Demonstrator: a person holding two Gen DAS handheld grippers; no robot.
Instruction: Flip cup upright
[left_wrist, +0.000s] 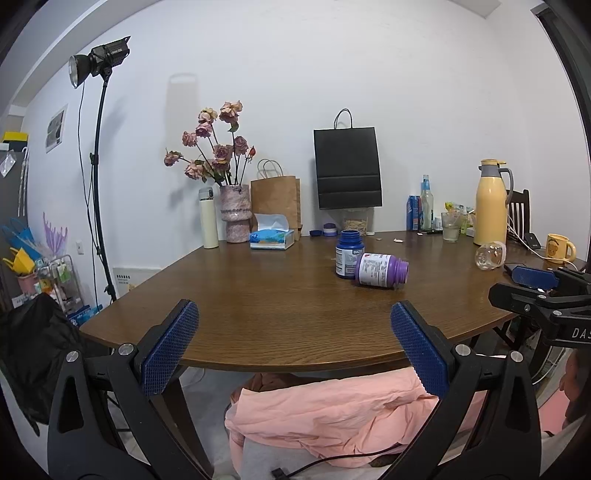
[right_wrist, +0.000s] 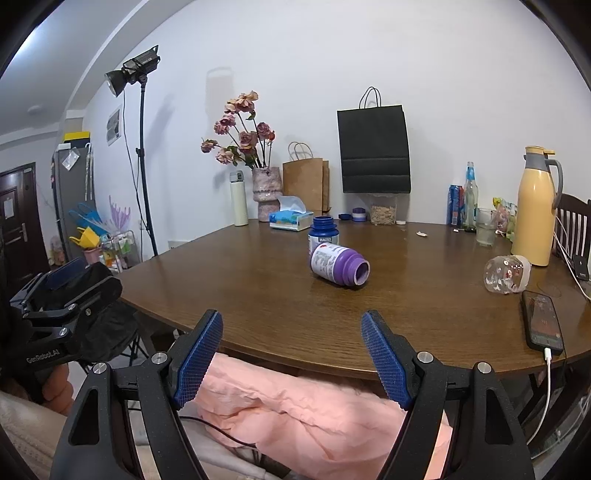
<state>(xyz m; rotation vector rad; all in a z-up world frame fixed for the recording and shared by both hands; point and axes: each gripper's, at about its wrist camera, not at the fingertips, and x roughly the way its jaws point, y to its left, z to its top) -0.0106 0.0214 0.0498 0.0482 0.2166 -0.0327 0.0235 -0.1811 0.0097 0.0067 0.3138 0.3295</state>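
Looking from the left wrist, the left gripper hangs wide and empty at the worktop edge; two bottles sit mid-worktop, a dark blue bottle upright, a purple bottle lying down. From the right wrist, the right gripper is likewise wide, empty; one clear cup, patterned, lies sideways near a yellow thermos.
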